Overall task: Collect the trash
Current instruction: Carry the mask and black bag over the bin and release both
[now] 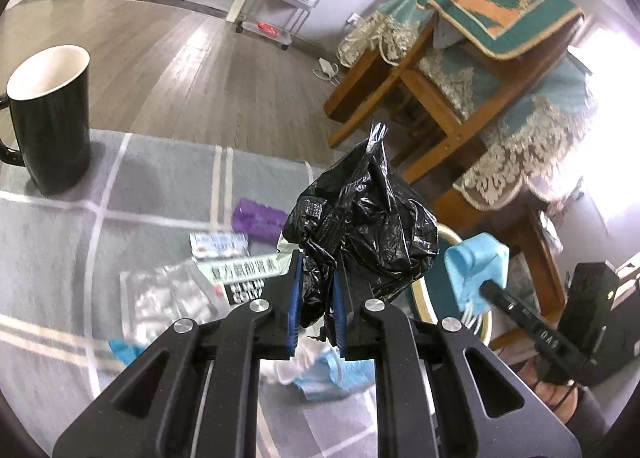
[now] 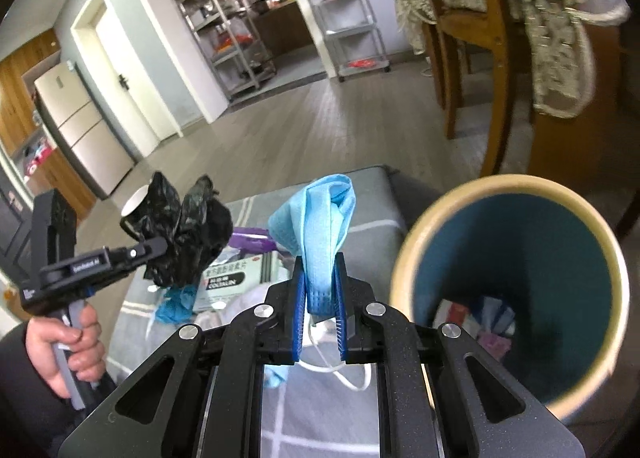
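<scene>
My left gripper (image 1: 316, 278) is shut on a crumpled black plastic bag (image 1: 360, 226) and holds it above the grey checked cloth (image 1: 60, 242). It also shows in the right wrist view (image 2: 160, 246) with the bag (image 2: 184, 230). My right gripper (image 2: 320, 278) is shut on a blue face mask (image 2: 320, 218), held up just left of the teal bin (image 2: 512, 258) with a cream rim. The mask also shows in the left wrist view (image 1: 476, 270). On the cloth lie a medicine box (image 1: 240, 270), a purple wrapper (image 1: 256, 218), a clear bag (image 1: 168, 298) and blue scraps (image 1: 332, 374).
A black mug (image 1: 48, 114) stands on the cloth at the far left. Wooden chairs with lace covers (image 1: 480, 106) stand right of the cloth. The bin holds some trash (image 2: 488, 322). Wire shelves (image 2: 352, 10) stand across the wooden floor.
</scene>
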Tool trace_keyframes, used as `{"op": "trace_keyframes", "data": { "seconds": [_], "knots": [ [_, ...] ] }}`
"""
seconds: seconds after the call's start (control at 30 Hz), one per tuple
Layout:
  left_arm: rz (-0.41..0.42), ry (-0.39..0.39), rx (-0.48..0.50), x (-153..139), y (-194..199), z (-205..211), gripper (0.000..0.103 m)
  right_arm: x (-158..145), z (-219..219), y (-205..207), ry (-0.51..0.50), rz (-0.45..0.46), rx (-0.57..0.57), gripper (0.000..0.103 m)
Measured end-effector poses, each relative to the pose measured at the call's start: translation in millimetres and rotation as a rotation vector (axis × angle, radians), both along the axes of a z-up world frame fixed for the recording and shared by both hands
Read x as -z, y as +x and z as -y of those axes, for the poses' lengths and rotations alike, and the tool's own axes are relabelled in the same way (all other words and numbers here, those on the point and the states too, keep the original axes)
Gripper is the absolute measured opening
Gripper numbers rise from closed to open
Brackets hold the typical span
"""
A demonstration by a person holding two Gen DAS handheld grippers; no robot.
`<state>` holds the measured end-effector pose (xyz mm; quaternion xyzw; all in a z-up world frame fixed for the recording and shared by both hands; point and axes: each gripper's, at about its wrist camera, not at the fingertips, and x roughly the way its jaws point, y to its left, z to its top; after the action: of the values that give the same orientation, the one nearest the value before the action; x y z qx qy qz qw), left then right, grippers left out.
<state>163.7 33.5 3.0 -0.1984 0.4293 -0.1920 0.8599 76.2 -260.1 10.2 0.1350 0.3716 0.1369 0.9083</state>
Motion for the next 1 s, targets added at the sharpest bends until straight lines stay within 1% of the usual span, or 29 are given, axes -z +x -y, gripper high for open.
{"op": "trace_keyframes", "data": {
  "seconds": [0.13,0.27,0.5,0.67,0.83,1.0],
  "knots": [
    [0.006,0.016,0.031,0,-12,15,0.013,0,15,-18,-0.011,-0.002,0.053,0.014],
    [-0.009,0.028,0.061,5,-23,34,0.013,2,26,-30,-0.011,-0.017,0.1,0.014],
    [-0.015,0.065,0.139,6,-35,81,0.013,-4,38,-43,-0.045,0.001,0.174,0.014],
    [-0.008,0.092,0.185,2,-34,114,0.013,-1,51,-48,-0.068,-0.003,0.229,0.014],
    [0.006,0.122,0.221,-6,-24,150,0.013,2,72,-52,-0.053,-0.008,0.298,0.014],
    [0.03,0.172,0.276,-12,-15,192,0.013,8,86,-52,-0.039,-0.03,0.332,0.014]
  ]
}}
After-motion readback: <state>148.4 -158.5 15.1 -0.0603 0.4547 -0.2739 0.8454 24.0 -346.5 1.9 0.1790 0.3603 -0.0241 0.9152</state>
